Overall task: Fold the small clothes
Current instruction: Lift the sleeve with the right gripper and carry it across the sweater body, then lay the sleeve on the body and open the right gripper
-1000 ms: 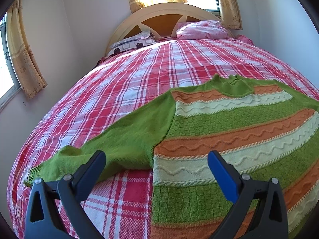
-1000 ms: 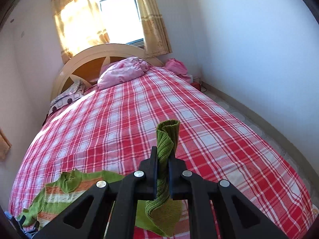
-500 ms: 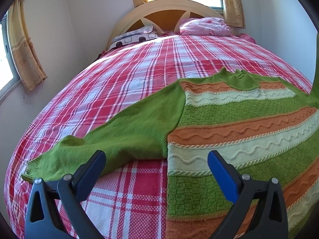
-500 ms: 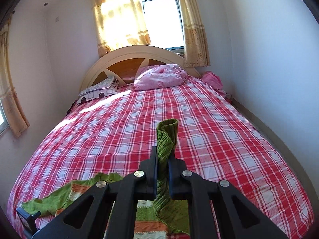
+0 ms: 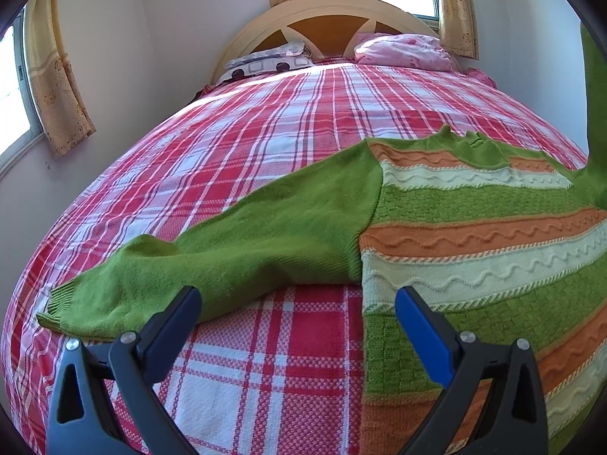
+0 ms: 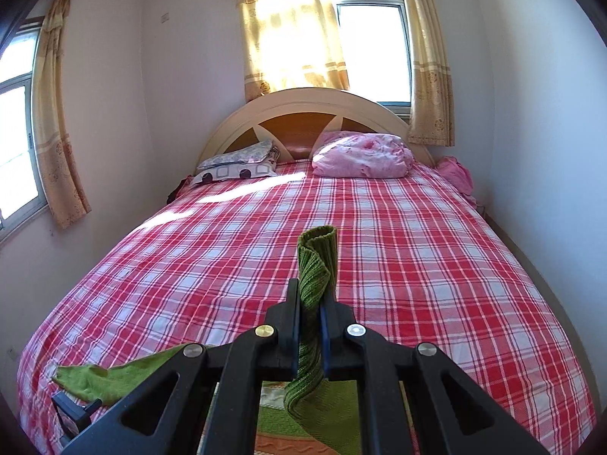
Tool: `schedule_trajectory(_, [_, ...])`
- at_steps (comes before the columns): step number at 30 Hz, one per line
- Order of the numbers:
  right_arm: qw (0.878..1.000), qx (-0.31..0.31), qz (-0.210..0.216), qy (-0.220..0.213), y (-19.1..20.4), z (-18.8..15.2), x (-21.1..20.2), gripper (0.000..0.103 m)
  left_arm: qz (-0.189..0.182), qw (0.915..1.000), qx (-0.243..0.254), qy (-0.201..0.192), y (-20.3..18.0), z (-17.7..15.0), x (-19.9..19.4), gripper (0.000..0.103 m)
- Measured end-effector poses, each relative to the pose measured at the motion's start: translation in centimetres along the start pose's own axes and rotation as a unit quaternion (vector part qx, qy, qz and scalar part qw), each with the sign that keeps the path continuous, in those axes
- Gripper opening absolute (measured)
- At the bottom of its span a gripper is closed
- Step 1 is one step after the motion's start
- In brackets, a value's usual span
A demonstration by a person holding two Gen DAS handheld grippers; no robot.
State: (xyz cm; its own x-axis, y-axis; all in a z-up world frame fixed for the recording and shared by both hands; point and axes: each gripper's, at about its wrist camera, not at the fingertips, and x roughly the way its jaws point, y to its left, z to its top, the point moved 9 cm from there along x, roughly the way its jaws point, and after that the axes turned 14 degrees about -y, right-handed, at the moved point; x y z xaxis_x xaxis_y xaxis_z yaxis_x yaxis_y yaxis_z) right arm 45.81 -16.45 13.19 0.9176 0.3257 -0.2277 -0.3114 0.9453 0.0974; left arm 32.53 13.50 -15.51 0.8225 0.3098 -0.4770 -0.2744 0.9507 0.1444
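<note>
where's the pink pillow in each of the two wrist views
Left wrist: the pink pillow sits top right of centre, against the headboard.
Right wrist: pink pillow lies just right of centre, upper half, below the headboard.
Shared landmark: the arched headboard.

The left gripper (image 5: 297, 305) points down at a slant. Its two black arms end in blue fingers (image 5: 421, 326), and these stand wide apart with nothing between them. One finger sits low on the left of its view and the other low on the right.

The right gripper (image 6: 311, 303) points only a little downward. Its two fingers (image 6: 291, 314) are pressed close together. They pinch the ribbed green knitted sleeve cuff (image 6: 318, 261), which sticks up above the fingertips while the rest of the sleeve hangs down below them.
</note>
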Motion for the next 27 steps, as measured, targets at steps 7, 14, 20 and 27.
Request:
schedule_trajectory(7, [0.998,-0.014,0.049,0.043,7.2,-5.4,3.5,0.008,0.000,1.0000,-0.003,-0.001,0.4,-0.1,-0.2,0.103])
schedule_trajectory(14, [0.985,-0.027,0.103,0.137,14.5,-19.2,8.1,0.008,-0.013,0.9998,-0.015,-0.003,0.9,0.2,-0.6,0.103])
schedule_trajectory(20, [0.964,0.028,0.170,0.201,15.8,-26.6,8.8,0.065,-0.038,0.9992,-0.014,0.001,0.3,0.8,-1.0,0.103])
schedule_trajectory(27, [0.976,0.034,0.139,0.167,7.7,-24.8,3.7,0.067,-0.096,0.9953,-0.009,0.006,-2.2,1.9,-1.3,0.102])
